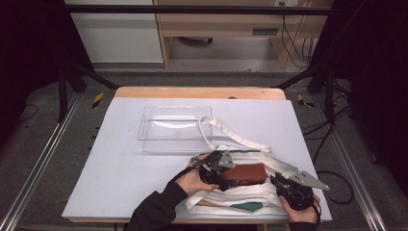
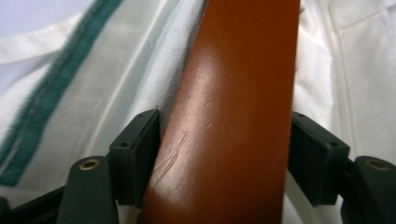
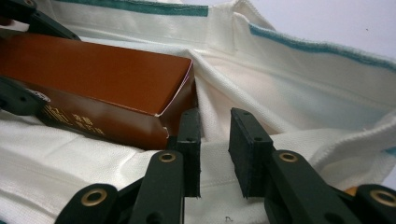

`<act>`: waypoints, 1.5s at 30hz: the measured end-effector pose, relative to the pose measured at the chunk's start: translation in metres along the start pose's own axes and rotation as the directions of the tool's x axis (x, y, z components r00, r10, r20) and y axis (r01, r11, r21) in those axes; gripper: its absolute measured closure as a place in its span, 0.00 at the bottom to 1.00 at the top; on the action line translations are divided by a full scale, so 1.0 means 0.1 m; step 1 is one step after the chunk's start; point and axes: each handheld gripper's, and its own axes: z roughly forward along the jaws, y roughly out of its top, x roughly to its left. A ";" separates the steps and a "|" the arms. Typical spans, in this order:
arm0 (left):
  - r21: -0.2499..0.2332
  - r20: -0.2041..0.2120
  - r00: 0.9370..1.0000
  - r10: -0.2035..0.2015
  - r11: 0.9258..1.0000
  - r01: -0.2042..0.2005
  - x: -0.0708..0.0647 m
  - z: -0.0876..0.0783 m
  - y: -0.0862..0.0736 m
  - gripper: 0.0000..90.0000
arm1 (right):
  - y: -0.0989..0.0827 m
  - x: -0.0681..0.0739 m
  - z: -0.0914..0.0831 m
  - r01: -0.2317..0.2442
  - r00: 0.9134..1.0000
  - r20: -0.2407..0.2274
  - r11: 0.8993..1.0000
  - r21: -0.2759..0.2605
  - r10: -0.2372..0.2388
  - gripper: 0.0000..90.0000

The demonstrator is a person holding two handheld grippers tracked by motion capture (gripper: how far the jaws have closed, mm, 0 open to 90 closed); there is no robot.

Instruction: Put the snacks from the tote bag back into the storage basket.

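lying inside the white tote bag (image 1: 250, 195) at the counter's (image 1: 120, 159) five o'clock, the brown box (image 1: 245, 174) runs nine-to-three; left gripper (image 1: 226, 182) pinches it, right gripper (image 1: 278, 185) pinches bag fabric.

Box on the bag at the near right of the table

The box (image 1: 245, 174) lies on the cloth bag (image 1: 250, 197), which is spread at the near right of the table (image 1: 120, 159). The left gripper (image 1: 222, 179) sits at the box's left end, the right gripper (image 1: 281, 187) at its right (jaws on the bag's cloth just beside the box). A tray (image 1: 174, 129) stands farther back, left of the bag's straps (image 1: 226, 132).
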 end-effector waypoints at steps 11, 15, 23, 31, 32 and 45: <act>0.011 0.032 0.998 0.044 0.999 -0.045 0.02 0.00 0.02 0.42 | 0.00 0.00 0.00 0.000 1.000 0.001 1.000 -0.003 0.000 0.82; 0.012 0.044 0.997 0.061 0.998 -0.061 0.03 -0.02 0.01 0.45 | 0.00 0.00 -0.01 -0.006 1.000 -0.004 1.000 -0.007 0.006 0.81; -0.023 0.086 0.996 0.031 0.999 -0.029 0.06 -0.11 0.02 0.46 | 0.00 -0.01 -0.02 -0.009 1.000 0.001 1.000 -0.021 0.009 0.79; -0.077 0.065 0.997 0.043 0.996 -0.038 0.04 -0.34 0.11 0.47 | 0.00 0.00 -0.02 -0.003 1.000 0.001 1.000 -0.027 0.003 0.76; -0.086 0.063 0.997 0.042 0.996 -0.036 0.05 -0.39 0.13 0.47 | 0.00 0.00 -0.02 -0.001 1.000 -0.001 1.000 -0.029 0.001 0.76; -0.172 0.043 0.999 0.018 0.985 -0.011 0.08 -0.91 0.27 0.48 | 0.03 0.06 -0.07 0.022 1.000 -0.013 0.997 -0.080 -0.023 0.63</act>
